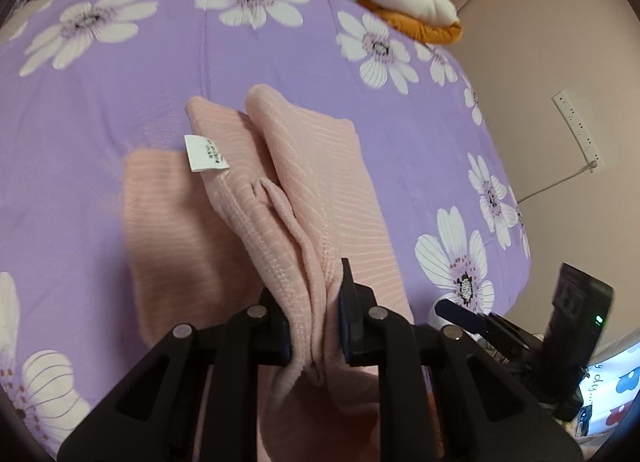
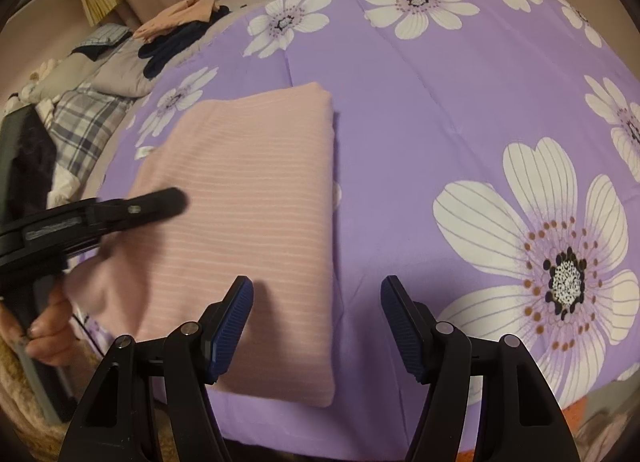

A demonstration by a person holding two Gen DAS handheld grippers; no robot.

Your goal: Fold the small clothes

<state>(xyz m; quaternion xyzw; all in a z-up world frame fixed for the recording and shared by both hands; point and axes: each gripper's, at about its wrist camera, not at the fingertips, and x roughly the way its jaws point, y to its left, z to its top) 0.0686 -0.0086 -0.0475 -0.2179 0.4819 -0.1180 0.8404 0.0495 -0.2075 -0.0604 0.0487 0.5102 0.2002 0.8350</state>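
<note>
Left claw point(image 1: 314, 326) pinches the pink garment's point(image 2: 256, 190) bunched edge to fold it over; right claw point(image 2: 316, 326) hangs open, empty, above the bed point(image 2: 420, 122)

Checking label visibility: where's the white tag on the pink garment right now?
Left wrist view, left of centre: the white tag sticks out from the raised fold of the pink garment, above the left hand-held gripper pinching that fabric over the purple floral bedspread.

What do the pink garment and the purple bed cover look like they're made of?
Pink garment: looks like a soft ribbed knit, matte, with fine raised stripes and a looped stitch along the bunched edge; fibre unclear. Purple bed cover: seems a smooth, thin woven fabric with printed white flowers and quilted seam lines, slight sheen.
</note>
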